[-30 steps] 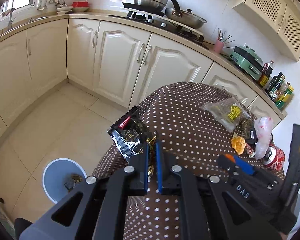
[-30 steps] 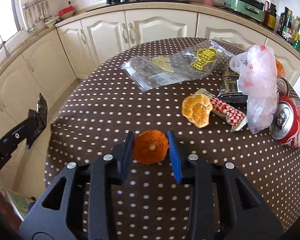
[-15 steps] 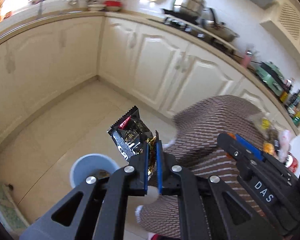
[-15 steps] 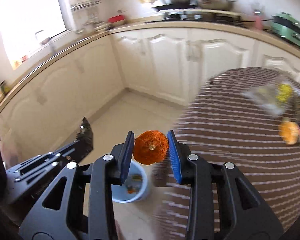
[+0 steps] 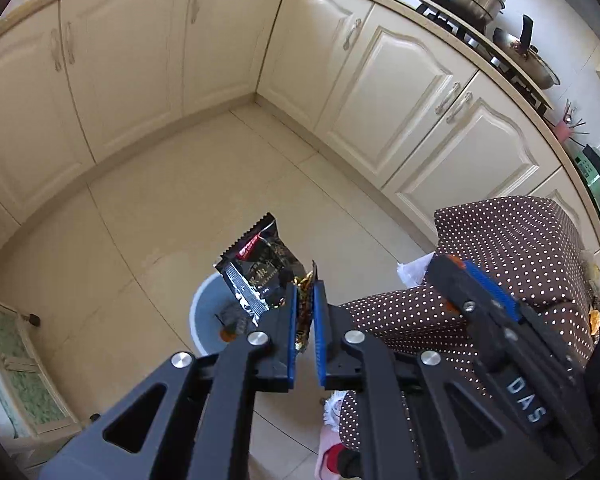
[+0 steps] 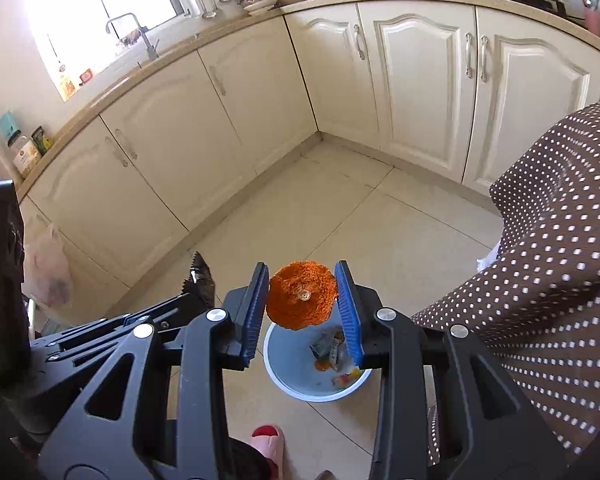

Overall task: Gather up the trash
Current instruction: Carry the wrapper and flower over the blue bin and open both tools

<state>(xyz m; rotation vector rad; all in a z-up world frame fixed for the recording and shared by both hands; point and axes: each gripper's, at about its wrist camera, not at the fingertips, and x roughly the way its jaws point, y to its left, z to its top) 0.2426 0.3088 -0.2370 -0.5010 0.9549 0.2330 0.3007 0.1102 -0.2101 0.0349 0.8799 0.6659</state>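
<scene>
My left gripper is shut on a black snack wrapper with a gold inner foil, held above the pale blue trash bin on the floor. My right gripper is shut on an orange peel and holds it over the same bin, which has several bits of trash in it. The right gripper also shows in the left wrist view, beside the table. The left gripper and wrapper tip show at the left of the right wrist view.
A table with a brown polka-dot cloth stands to the right. Cream kitchen cabinets run along the walls. A pink slipper is on the tiled floor near the bin. More trash lies at the table's far edge.
Both grippers have swung left from over the table to above the floor bin, carrying the wrapper and the orange peel. Both stay shut on their loads.
</scene>
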